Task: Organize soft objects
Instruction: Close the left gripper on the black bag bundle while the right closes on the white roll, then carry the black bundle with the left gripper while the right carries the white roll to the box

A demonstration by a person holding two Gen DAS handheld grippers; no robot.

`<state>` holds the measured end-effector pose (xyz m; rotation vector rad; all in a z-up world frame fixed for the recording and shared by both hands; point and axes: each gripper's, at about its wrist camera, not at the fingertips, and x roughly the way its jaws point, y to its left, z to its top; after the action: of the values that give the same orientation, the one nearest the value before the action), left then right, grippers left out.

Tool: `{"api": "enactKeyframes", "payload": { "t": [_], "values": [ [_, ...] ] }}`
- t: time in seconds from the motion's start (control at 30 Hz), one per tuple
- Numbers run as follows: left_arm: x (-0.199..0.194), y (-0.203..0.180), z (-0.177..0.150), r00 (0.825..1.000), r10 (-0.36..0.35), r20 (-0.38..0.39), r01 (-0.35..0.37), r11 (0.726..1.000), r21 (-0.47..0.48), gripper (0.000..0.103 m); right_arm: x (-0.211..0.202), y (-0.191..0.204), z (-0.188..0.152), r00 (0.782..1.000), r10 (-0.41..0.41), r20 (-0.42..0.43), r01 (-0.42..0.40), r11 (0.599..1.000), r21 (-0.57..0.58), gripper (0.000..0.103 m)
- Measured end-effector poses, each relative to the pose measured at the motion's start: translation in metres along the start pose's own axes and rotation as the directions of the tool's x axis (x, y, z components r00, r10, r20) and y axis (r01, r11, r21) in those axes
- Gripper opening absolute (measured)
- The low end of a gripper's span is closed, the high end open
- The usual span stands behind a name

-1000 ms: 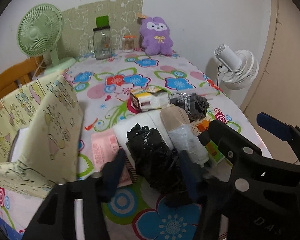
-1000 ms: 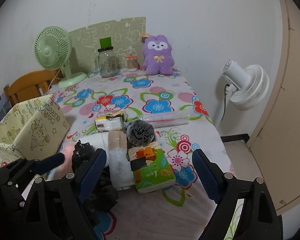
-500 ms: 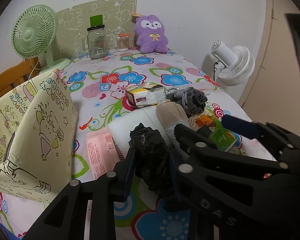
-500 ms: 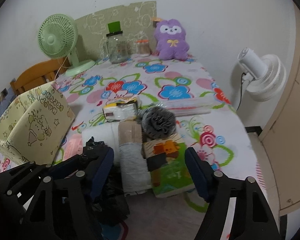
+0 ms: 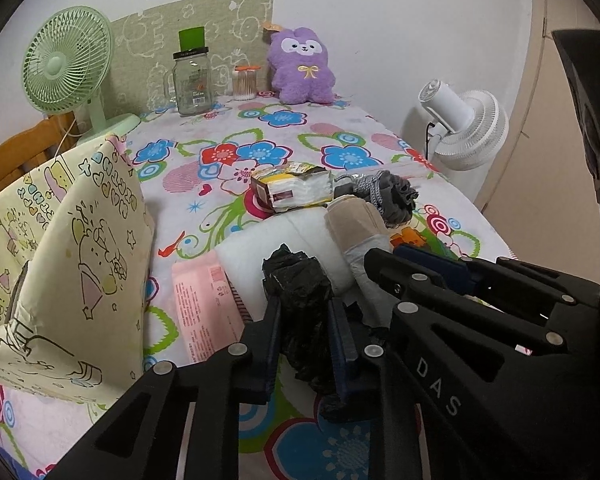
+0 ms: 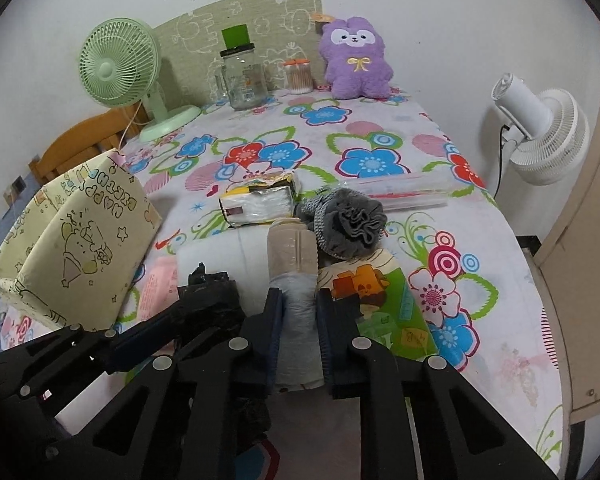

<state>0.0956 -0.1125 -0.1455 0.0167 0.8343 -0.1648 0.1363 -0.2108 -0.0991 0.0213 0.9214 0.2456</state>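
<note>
Left tool [image 5: 304, 320] just closed on crumpled black bag [image 5: 300, 280], 6 o'clock on surface [image 6: 380, 132]; right tool [image 6: 298, 312] just closed on pale bag roll [image 6: 296, 280] beside it. Both light, squashy, slippery film; pinch mid-bulk, expect sag

R hand-held gripper [image 6: 298, 320] jaws just closed, pinching grey-white roll [image 6: 296, 300]; green pack [image 6: 384, 304] beside.

Both claws are pointing steeply downward, side by side. The left claw [image 5: 304, 320] has just been closing and is now pinching a black crumpled bag [image 5: 300, 292]; the right claw [image 6: 298, 312] has just been closing and is squeezing a pale roll [image 6: 296, 300]
</note>
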Motion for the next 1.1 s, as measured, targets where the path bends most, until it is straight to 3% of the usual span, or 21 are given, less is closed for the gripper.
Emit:
{"api": "enactKeyframes", "payload": {
  "t": [0.73,1.1],
  "values": [
    [-0.061,-0.004,0.024,0.991,-0.055,0.121,0.050,0.998,0.042,0.015,-0.067,0.016,0.019,0.992,-0.050,0.120,0.051,0.999,-0.006,0.017],
    [-0.096,0.002,0.038,0.984,-0.027,0.177,0.016,0.998,0.066,0.015,-0.101,0.033,0.036,0.982,-0.074,0.174,0.081,0.996,-0.030,0.017]
  ]
}}
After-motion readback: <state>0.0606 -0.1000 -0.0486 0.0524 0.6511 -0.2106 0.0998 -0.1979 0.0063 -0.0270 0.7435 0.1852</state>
